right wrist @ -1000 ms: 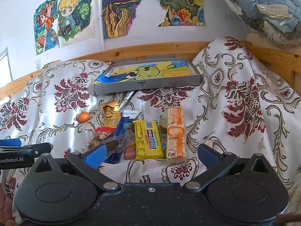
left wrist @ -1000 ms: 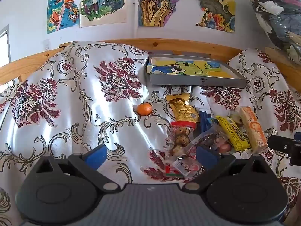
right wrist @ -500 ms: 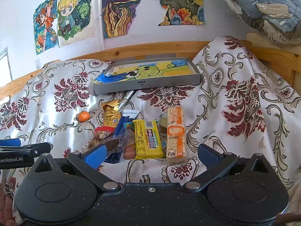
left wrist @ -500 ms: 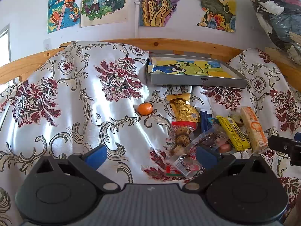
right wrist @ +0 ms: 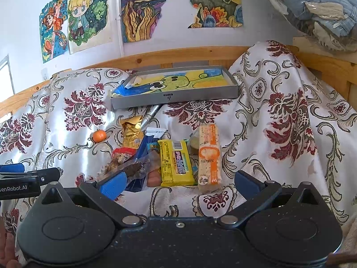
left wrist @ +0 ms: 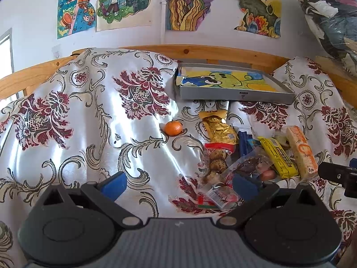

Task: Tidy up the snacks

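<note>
1. Broadly, a floral satin cloth (right wrist: pixel 279 116) drapes the whole surface, with a wooden rail (right wrist: pixel 183 55) behind it at 12 o'clock.
2. Next, a shallow grey tray (right wrist: pixel 176 98) lined with a cartoon drawing lies at 12 o'clock of the snack pile (right wrist: pixel 169 154).
3. Within the pile, an orange-and-white cracker pack (right wrist: pixel 209 156) lies just beside a yellow bar (right wrist: pixel 176 163), at its 3 o'clock; a gold foil packet (right wrist: pixel 131 131) lies at 10 o'clock.
4. Alone, a mandarin (left wrist: pixel 172 127) rests on the cloth at 9 o'clock of the gold packet, apart from it.
5. Both tools hover near the pile: the left claw (left wrist: pixel 178 184) is spread wide and empty; the right claw (right wrist: pixel 178 182) likewise gapes wide, holding nothing.
</note>
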The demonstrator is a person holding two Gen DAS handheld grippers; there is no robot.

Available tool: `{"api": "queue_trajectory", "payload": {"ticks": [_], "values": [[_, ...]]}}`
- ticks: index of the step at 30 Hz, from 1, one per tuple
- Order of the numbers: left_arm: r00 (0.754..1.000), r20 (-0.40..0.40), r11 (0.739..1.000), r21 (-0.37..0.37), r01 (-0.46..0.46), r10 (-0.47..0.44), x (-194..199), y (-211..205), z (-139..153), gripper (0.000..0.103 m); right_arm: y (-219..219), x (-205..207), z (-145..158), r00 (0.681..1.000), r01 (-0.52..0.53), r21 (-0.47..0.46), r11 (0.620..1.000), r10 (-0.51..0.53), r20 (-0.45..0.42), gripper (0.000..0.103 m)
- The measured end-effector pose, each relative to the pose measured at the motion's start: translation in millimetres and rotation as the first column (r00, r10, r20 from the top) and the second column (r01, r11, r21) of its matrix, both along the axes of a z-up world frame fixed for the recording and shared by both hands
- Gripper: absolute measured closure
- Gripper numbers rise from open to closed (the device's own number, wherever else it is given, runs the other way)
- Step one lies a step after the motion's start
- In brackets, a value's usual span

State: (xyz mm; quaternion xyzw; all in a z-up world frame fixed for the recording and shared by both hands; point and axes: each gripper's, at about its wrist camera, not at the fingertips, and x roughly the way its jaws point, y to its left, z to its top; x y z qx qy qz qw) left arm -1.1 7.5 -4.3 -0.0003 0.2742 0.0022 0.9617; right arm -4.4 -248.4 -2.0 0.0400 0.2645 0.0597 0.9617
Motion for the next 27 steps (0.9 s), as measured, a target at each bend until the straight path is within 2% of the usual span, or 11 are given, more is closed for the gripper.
{"api": "queue_trajectory", "payload": {"ticks": [8, 13, 20, 24, 27], "values": [[1.0, -0.009, 1.0, 0.005, -0.015, 0.015, 2, 2, -2, 0.001, 4, 5, -3, 0.999, -0.017, -0.02, 1.0, 0.017, -0.037, 0.001], [0.999, -0.013, 0.999, 0.023, -0.031, 0.031, 6, -1, -1, 0.001, 11, 7, -1, 0.997, -0.027, -0.071, 0.997, 0.022, -0.07, 0.001], [0.997, -0.038, 0.997, 0.008, -0.072, 0.072, 22, -1, 1, 0.001, 14, 13, 11, 1.0, -0.006, -0.199, 0.98, 0.011, 0.024, 0.001], [0.996, -0.04, 0.997, 0.006, -0.077, 0.077, 33, -4, 3, 0.001, 5, 23, 15, 0.996, -0.086, -0.147, 0.985, 0.089, 0.016, 0.001], [0.997, -0.044, 0.998, 0.016, -0.067, 0.068, 43, -9, 3, 0.001, -2, 36, 15, 0.994, -0.107, -0.129, 0.986, 0.108, -0.004, 0.001]]}}
